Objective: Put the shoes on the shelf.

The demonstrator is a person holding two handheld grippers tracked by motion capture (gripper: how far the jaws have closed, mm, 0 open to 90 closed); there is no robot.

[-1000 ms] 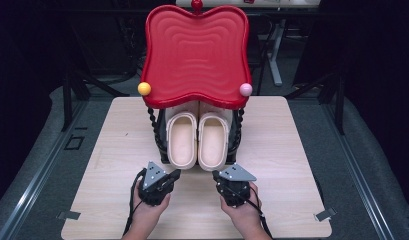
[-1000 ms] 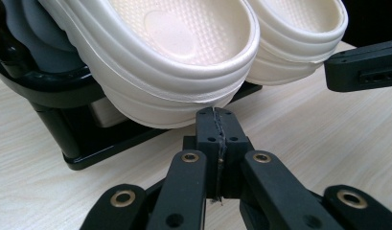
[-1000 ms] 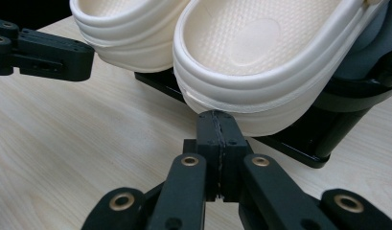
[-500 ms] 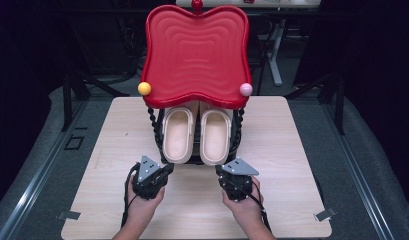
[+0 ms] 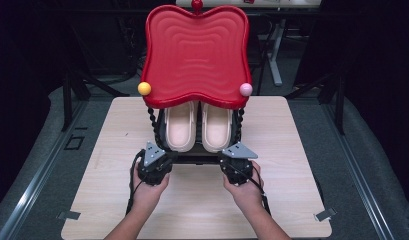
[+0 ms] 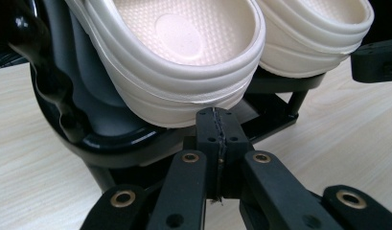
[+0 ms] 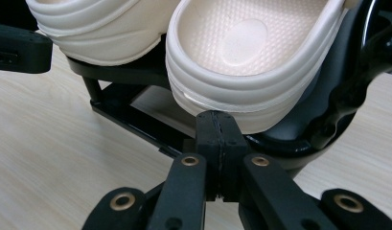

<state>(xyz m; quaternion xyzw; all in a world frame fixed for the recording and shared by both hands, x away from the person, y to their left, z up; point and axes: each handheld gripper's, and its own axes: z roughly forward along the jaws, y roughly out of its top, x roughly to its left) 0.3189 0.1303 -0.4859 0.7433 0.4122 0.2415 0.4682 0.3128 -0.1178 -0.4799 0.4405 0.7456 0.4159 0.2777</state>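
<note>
the red tray-like top [image 5: 196,55] at the upper centre of the high view hides the toes of both cream clogs and most of the black rack [image 5: 194,156] beneath it, so you cannot make out how the shoes are propped. a yellow ball [image 5: 144,88] and a pink ball [image 5: 246,89] sit at its lower corners, and its far edge is partly cut off by the frame's top. the left clog [image 5: 180,127] and right clog [image 5: 216,127] lie side by side at mid-frame on the wooden table [image 5: 302,165], heels toward you, ribbed around the rim with a dimpled insole. your left gripper [image 6: 217,139] has its jaws pressed together on nothing, tips just under the heel of the nearer clog in the left gripper view. your right gripper [image 7: 217,139] is the same, jaws together and empty, just below the other heel. whether either tip touches the shoe is hard to tell.
</note>
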